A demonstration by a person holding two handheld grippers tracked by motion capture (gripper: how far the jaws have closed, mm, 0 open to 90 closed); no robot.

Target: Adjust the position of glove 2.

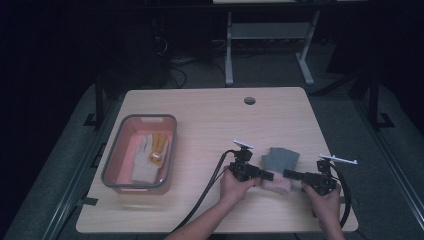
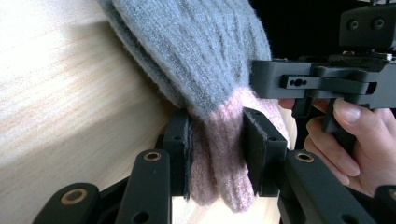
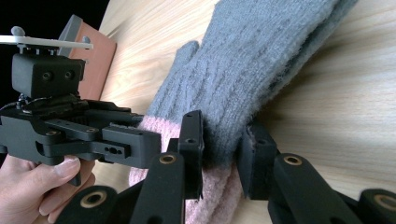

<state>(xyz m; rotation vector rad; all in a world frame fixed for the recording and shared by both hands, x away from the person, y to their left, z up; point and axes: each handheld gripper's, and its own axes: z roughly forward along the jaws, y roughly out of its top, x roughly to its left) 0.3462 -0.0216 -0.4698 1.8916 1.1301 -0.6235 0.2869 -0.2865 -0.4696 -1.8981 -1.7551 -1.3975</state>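
left tongs [image 2: 217,154] pinching pink cuff of grey glove [image 2: 205,60] | right tongs [image 2: 299,84] alongside | table [image 2: 60,107]

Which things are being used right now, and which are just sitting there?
In use:
- grey knitted glove with a pink cuff
- left gripper, shut on its cuff
- right gripper, shut on it too

Just sitting:
- pink plastic bin with a grey rim
- white and yellow gloves inside it

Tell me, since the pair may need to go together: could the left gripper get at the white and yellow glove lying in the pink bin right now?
Probably not yet: the left gripper is shut on the grey and pink knit glove. The wooden table between it and the pink bin looks bare.
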